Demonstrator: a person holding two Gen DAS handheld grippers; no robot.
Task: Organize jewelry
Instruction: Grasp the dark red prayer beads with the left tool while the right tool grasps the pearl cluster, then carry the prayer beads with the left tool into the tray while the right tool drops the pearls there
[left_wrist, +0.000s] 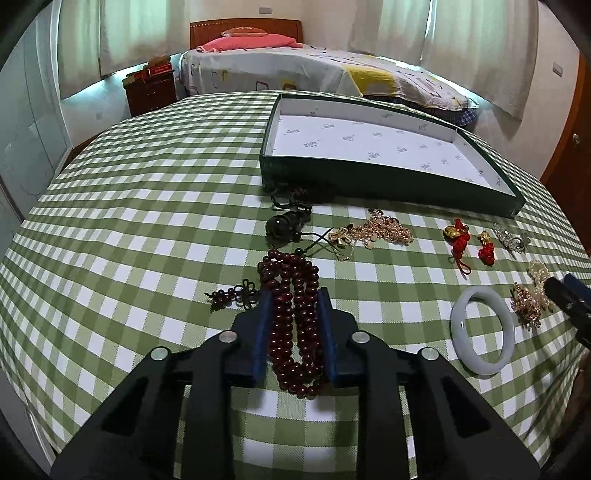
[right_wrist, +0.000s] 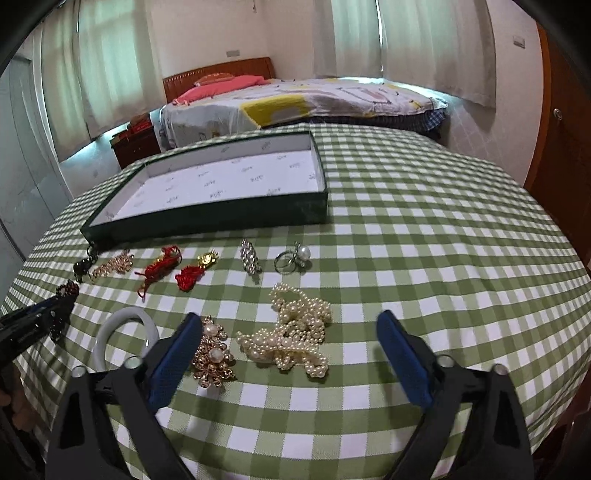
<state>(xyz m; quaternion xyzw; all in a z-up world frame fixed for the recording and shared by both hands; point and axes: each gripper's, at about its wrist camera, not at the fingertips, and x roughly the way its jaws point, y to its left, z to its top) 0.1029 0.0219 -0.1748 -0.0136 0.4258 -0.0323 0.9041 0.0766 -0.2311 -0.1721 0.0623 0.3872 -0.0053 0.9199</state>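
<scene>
My left gripper (left_wrist: 293, 295) is shut on a dark red bead necklace (left_wrist: 293, 325) that lies bunched on the green checked tablecloth (left_wrist: 129, 221). The dark green tray (left_wrist: 388, 184) with white lining stands empty beyond it; it also shows in the right wrist view (right_wrist: 207, 218). My right gripper (right_wrist: 288, 319) is open, low over the table. A pearl necklace (right_wrist: 291, 332) lies between its fingers, and a gold and pearl brooch (right_wrist: 213, 352) lies by its left finger (right_wrist: 173, 358).
A white bangle (left_wrist: 482, 330), two red knot charms (right_wrist: 173, 271), a gold chain piece (left_wrist: 380, 229), a silver brooch (right_wrist: 249, 256), a pearl ring (right_wrist: 293, 256) and a dark pendant (left_wrist: 282, 225) lie on the table. A bed (left_wrist: 314, 70) stands behind.
</scene>
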